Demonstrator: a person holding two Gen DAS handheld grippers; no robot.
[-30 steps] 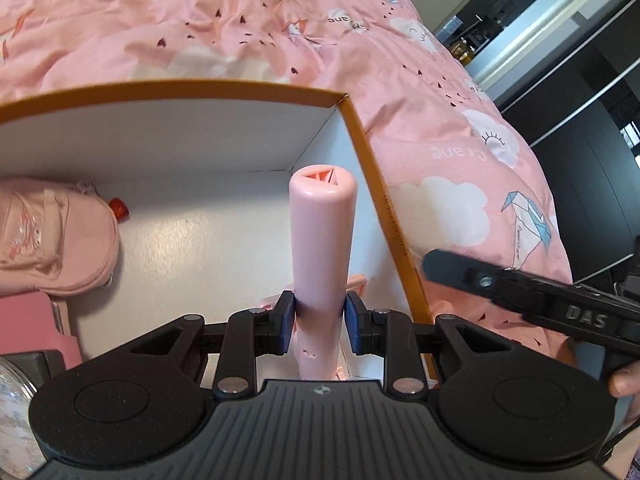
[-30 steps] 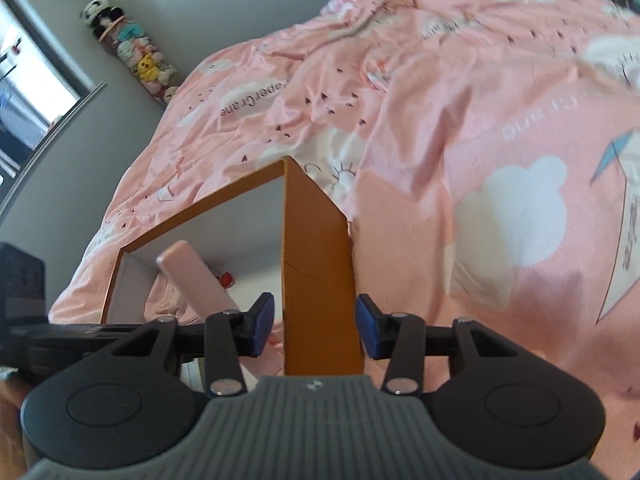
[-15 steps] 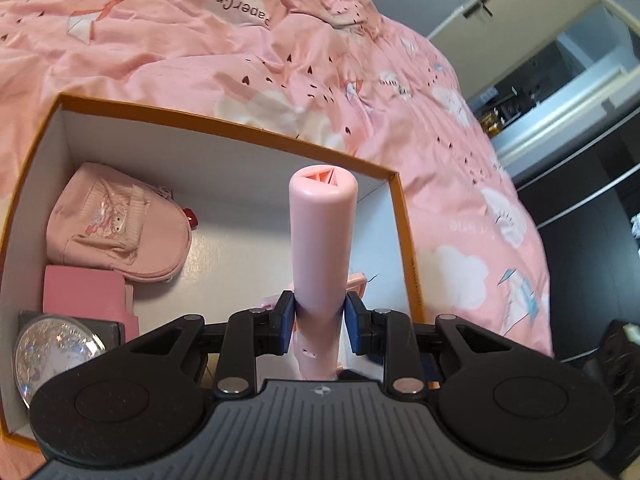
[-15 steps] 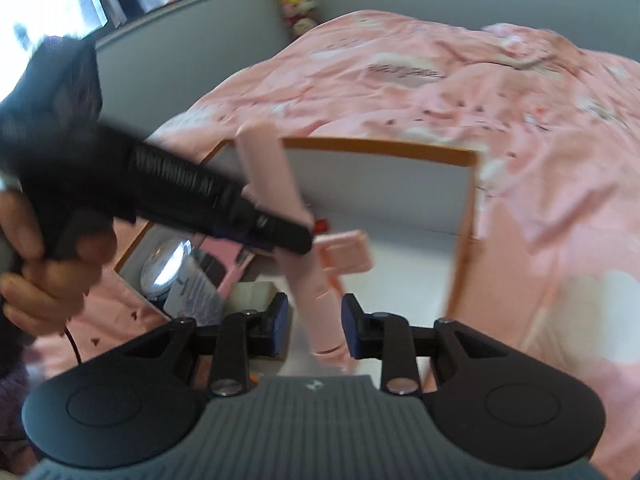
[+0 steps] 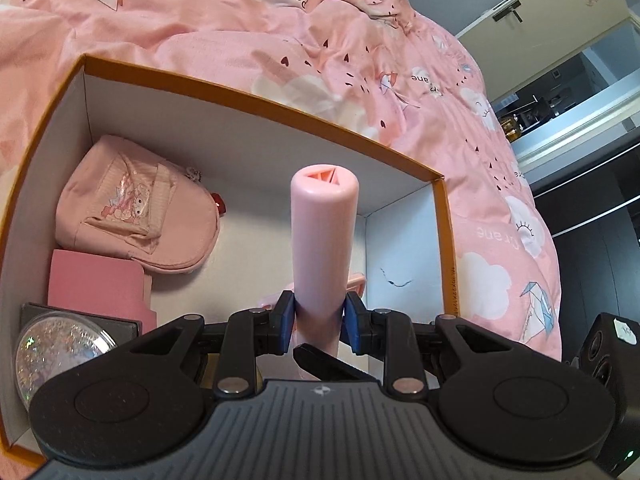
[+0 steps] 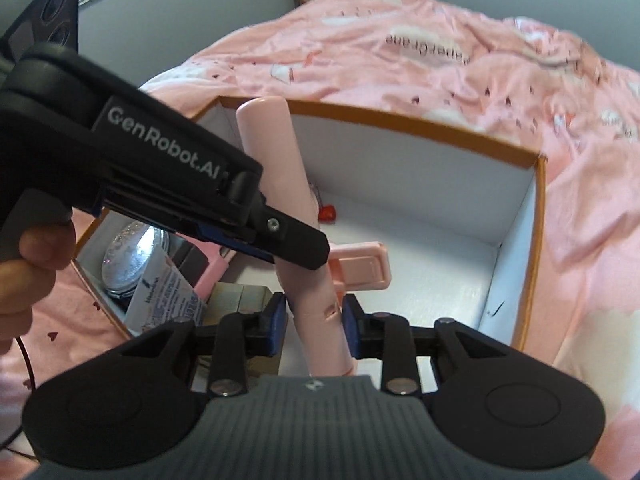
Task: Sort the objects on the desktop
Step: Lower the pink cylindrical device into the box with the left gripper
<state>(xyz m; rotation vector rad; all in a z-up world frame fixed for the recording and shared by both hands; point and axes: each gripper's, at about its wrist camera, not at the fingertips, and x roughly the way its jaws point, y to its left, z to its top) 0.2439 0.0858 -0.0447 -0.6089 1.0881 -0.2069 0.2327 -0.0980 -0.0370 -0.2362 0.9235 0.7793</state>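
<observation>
Presently, contents by size. Bedding: pink quilt (image 5: 248,28) printed with clouds and paper cranes, carrying all else.

Container: orange-edged cardboard box (image 5: 256,98), white inside, open at the top, resting on the quilt.

Stowed along the box's left wall: pink drawstring pouch (image 5: 136,216) at the far left corner; pink notebook (image 5: 96,280) just nearer; glitter-filled clear dome (image 5: 52,356) at the near left corner, touching a dark base. A printed packet (image 6: 168,296) and pale blocks (image 6: 244,298) lie by the near edge.

Item in hand: pink cylindrical device (image 5: 322,240), with a flat side paddle (image 6: 360,266), held tilted above the box's right half, not yet on the floor.

Left gripper (image 5: 316,316): blue pads pressed onto the cylinder's lower shaft, pinching it.

Right gripper (image 6: 314,324): pads spread to either side of the same cylinder's lower end; a thin gap seems to show on each side, so probably not clamped.

Step, by judgement: stowing the device, with a two-handed steadying or handover. Next move calls for lowering it flat onto the bare floor by the right wall, paddle clear of the rim, then letting go.
</observation>
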